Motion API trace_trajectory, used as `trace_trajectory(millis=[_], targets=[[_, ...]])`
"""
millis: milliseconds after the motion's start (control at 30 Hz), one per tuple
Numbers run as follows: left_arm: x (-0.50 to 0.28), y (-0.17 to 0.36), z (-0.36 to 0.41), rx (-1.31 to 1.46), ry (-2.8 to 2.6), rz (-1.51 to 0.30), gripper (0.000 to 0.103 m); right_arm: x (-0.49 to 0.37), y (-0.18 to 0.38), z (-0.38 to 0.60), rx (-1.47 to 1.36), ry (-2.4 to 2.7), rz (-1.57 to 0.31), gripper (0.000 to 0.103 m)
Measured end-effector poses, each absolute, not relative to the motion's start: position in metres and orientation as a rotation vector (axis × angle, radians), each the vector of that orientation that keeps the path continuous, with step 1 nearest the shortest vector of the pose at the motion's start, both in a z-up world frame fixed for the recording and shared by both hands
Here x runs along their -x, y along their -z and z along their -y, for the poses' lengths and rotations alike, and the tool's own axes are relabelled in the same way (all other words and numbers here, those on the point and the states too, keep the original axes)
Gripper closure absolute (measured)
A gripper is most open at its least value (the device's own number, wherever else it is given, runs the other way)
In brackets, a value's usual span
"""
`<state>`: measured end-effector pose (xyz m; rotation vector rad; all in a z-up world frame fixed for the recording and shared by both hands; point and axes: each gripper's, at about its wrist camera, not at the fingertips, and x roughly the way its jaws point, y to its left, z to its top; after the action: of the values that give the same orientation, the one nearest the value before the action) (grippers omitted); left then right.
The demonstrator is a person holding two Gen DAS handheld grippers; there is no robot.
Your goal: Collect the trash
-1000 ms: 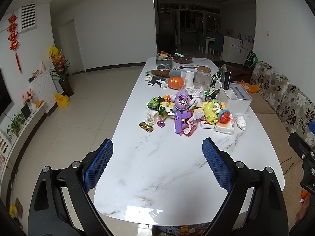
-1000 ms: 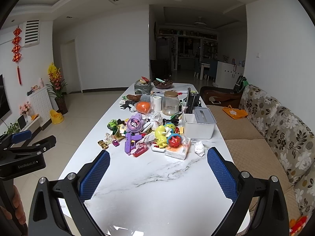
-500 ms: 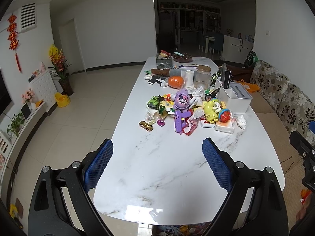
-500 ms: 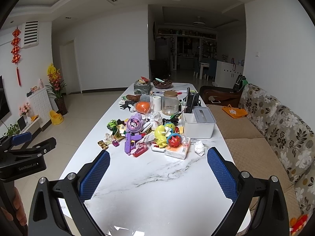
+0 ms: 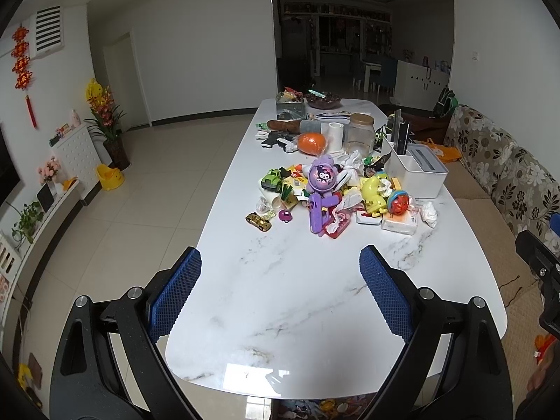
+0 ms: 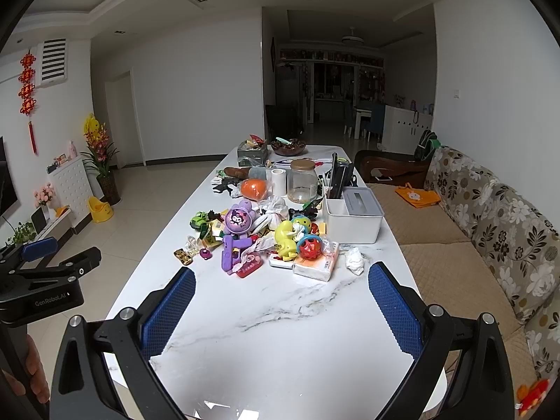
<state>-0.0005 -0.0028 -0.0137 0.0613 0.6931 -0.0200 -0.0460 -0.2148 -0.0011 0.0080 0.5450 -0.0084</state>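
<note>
A long white marble table (image 5: 301, 297) (image 6: 280, 332) carries a heap of toys and scraps at its middle. A crumpled white tissue (image 5: 429, 212) (image 6: 354, 260) lies at the heap's right edge, next to a tissue pack (image 5: 399, 223) (image 6: 316, 265). More crumpled white paper (image 5: 352, 161) (image 6: 274, 208) sits deeper in the heap. My left gripper (image 5: 280, 290) is open and empty above the table's near end. My right gripper (image 6: 280, 311) is open and empty too, a short way before the tissue.
A purple toy (image 6: 236, 241), a yellow toy (image 6: 285, 238), a white box (image 6: 353, 215), a glass jar (image 6: 302, 180) and an orange ball (image 6: 253, 189) crowd the table's middle and far half. A floral sofa (image 6: 490, 227) runs along the right. Tiled floor lies left.
Both views have shifted very slightly; the heap sits a touch lower in the right wrist view. Nothing on the table has moved and both grippers stay open.
</note>
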Motion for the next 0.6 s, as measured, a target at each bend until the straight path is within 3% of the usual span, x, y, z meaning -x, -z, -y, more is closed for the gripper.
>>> trace_trajectory(millis=[233, 600], targets=[[-0.009, 0.033, 0.006, -0.056, -0.001, -0.735, 0.013, 0.042, 0.020, 0.217, -0.009, 0.019, -0.571, 0.005], [-0.007, 0.192, -0.014, 0.000, 0.045, -1.164, 0.013, -0.083, 0.152, 0.242, -0.079, -0.007, -0.875, 0.006]])
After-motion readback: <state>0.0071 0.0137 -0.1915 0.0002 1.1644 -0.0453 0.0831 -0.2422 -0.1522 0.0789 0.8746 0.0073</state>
